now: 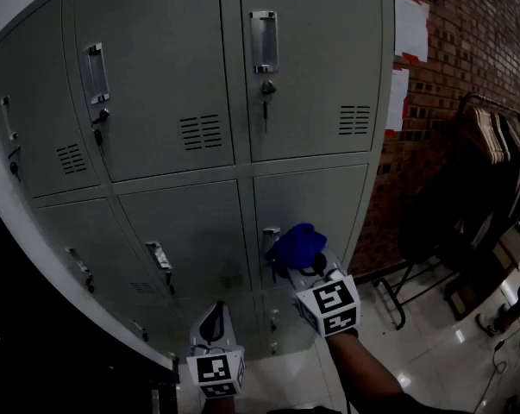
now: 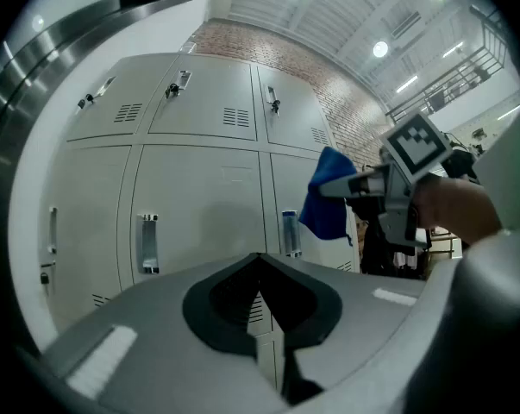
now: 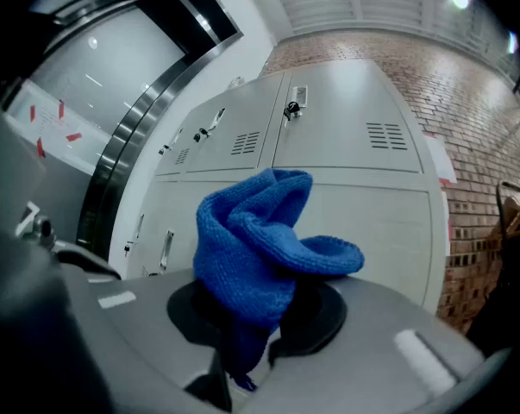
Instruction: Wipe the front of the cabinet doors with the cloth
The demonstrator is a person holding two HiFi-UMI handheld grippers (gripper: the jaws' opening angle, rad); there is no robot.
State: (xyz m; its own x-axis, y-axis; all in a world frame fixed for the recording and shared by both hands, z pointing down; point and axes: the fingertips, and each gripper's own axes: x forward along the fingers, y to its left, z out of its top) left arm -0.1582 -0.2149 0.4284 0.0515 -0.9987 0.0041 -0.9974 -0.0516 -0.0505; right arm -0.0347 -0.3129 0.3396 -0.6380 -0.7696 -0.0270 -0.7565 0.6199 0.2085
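A grey metal locker cabinet (image 1: 199,76) with several doors fills the head view. A blue knitted cloth (image 1: 296,244) is bunched in my right gripper (image 1: 298,264), which is shut on it. The cloth is held up against or just in front of the lower right door (image 1: 316,205), beside its handle (image 1: 269,235); I cannot tell if it touches. The right gripper view has the cloth (image 3: 260,248) rising out of the right gripper (image 3: 247,343). My left gripper (image 1: 212,319) hangs lower, shut and empty, facing the lower doors (image 2: 199,205). From there the cloth (image 2: 328,195) shows at upper right.
A brick wall (image 1: 432,93) with white sheets (image 1: 410,26) stands right of the cabinet. A clothes rack with hangers (image 1: 492,136) and dark garments is at far right over a glossy floor (image 1: 432,352). A dark frame (image 1: 35,352) borders the cabinet's left.
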